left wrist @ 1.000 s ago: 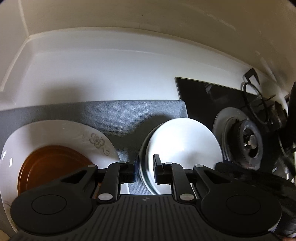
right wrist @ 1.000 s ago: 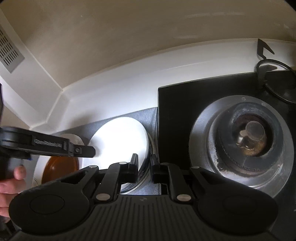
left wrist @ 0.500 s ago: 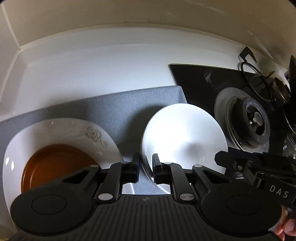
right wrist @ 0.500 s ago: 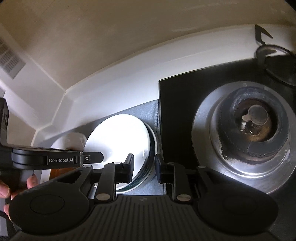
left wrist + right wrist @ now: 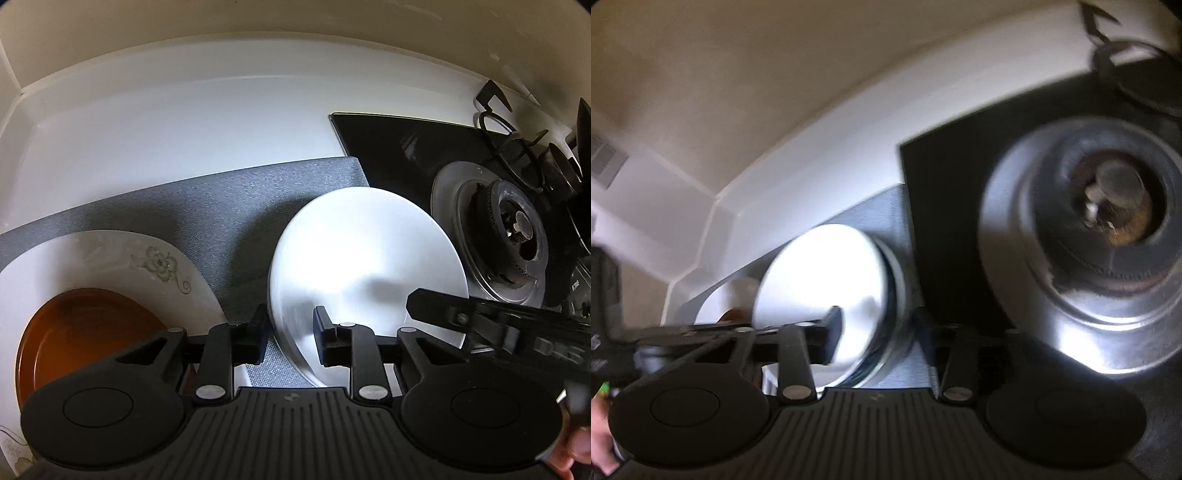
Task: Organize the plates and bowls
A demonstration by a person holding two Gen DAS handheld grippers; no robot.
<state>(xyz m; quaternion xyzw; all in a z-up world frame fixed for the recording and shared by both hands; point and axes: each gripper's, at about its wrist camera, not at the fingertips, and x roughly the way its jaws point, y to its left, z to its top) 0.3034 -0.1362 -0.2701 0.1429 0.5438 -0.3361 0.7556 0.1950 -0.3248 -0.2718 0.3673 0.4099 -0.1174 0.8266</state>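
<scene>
A stack of plain white plates (image 5: 365, 266) lies on the grey mat (image 5: 221, 206), also blurred in the right wrist view (image 5: 820, 280). My left gripper (image 5: 290, 334) straddles the stack's left rim; its jaws are opening and the pads stand off the rim. My right gripper (image 5: 879, 336) straddles the right rim, its jaws also opening, pads clear as far as the blur shows. The right gripper's finger (image 5: 480, 317) reaches over the stack's right side. To the left lies a flowered white plate (image 5: 159, 262) with a brown dish (image 5: 85, 332) on it.
A black glass hob (image 5: 399, 147) with a steel burner (image 5: 509, 229) borders the mat on the right, with a pan support (image 5: 517, 147) behind. White counter (image 5: 184, 122) and wall run behind the mat. A person's hand (image 5: 576, 458) holds the right gripper.
Both grippers came down with the top white plate until it settled on the stack. Both pairs of jaws then spread apart from the rim.
</scene>
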